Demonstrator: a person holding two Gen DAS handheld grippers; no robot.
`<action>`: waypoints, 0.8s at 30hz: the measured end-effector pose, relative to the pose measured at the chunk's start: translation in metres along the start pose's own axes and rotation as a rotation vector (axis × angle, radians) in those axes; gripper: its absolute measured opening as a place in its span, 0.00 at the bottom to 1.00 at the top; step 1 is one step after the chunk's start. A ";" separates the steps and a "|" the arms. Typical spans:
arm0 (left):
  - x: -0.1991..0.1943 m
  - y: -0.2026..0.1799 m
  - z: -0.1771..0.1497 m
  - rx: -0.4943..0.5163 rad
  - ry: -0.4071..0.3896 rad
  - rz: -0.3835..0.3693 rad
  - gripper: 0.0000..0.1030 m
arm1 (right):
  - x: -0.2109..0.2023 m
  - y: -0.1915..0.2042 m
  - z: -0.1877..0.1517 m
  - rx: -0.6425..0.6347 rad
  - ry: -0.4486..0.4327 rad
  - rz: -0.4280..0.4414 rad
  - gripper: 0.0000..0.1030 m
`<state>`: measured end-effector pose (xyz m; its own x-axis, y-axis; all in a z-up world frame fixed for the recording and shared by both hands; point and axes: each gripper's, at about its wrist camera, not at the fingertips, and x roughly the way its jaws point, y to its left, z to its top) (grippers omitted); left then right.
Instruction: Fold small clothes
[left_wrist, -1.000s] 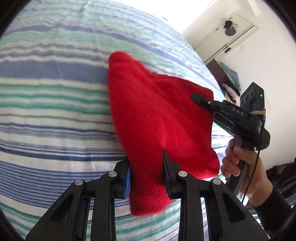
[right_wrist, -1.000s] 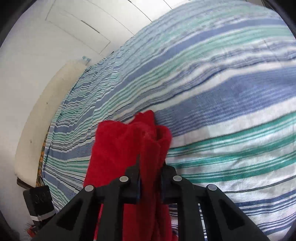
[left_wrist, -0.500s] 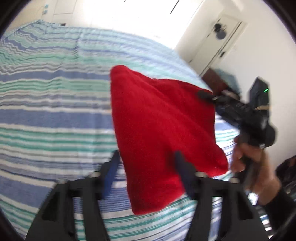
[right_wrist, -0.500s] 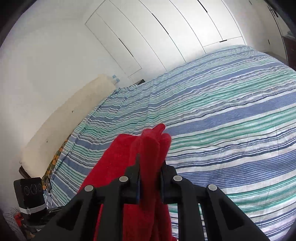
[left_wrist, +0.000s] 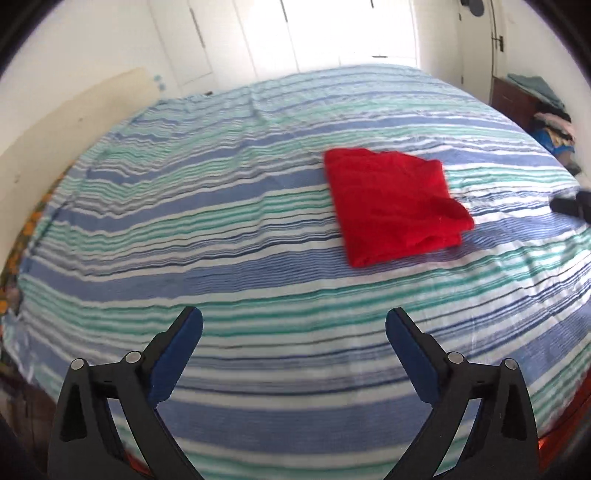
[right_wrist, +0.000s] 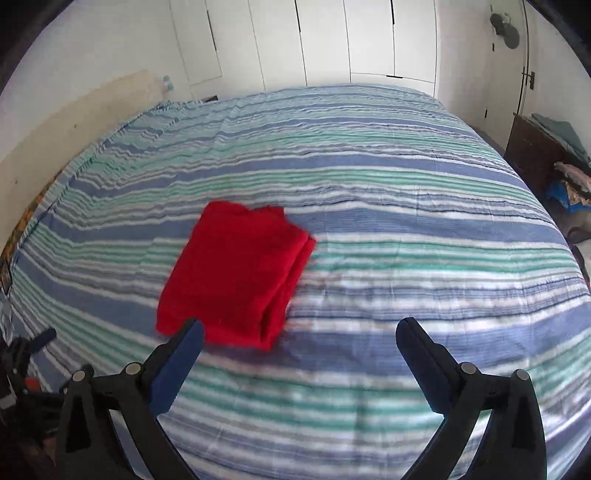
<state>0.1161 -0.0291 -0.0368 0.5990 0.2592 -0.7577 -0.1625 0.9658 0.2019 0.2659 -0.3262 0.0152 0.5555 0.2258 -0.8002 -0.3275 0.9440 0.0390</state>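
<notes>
**Red cloth folded and lying on the bed, both grippers empty**

So the red cloth (left_wrist: 395, 206) is lying flat on the striped bedspread (left_wrist: 221, 229), folded into a rough rectangle with the layered edges showing along its lower right side. In the left wrist view it sits right of centre, a bit above the middle of the frame. In the right wrist view the same cloth (right_wrist: 236, 273) is left of centre, and its near corner sits right behind the tip of the left-hand finger in the picture. Can't tell if it touches there; looks like just overlap in the view.

The left gripper (left_wrist: 294, 332) is spread wide at the bottom of its frame, blue pads facing each other with nothing but bedspread between them. It's well apart from the cloth. The right gripper (right_wrist: 300, 343) is the same deal: jaws wide apart, holding nothing, low in the frame over the stripes (right_wrist: 369, 369).

At the far right edge of the left view there's a dark bit of the other gripper (left_wrist: 572, 204) poking in, blurry.

Background stuff: white wardrobe doors (right_wrist: 332, 40) along the top, a dark wooden cabinet (right_wrist: 532, 155) at the right with a pile of clothes (right_wrist: 569, 177) by it, and a beige headboard (left_wrist: 70, 107) at upper left.
</notes>
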 end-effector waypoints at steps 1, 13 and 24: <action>-0.010 0.004 -0.001 -0.009 0.001 0.002 0.97 | -0.013 0.009 -0.015 -0.010 0.007 -0.017 0.99; -0.077 0.022 -0.011 -0.074 0.127 -0.105 0.97 | -0.130 0.095 -0.097 -0.078 0.013 -0.033 0.99; -0.086 0.016 -0.018 -0.070 0.113 -0.110 0.97 | -0.145 0.108 -0.094 -0.099 -0.006 -0.088 0.99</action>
<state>0.0479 -0.0365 0.0206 0.5249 0.1467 -0.8384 -0.1575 0.9848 0.0737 0.0779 -0.2797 0.0790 0.5901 0.1448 -0.7943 -0.3509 0.9320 -0.0907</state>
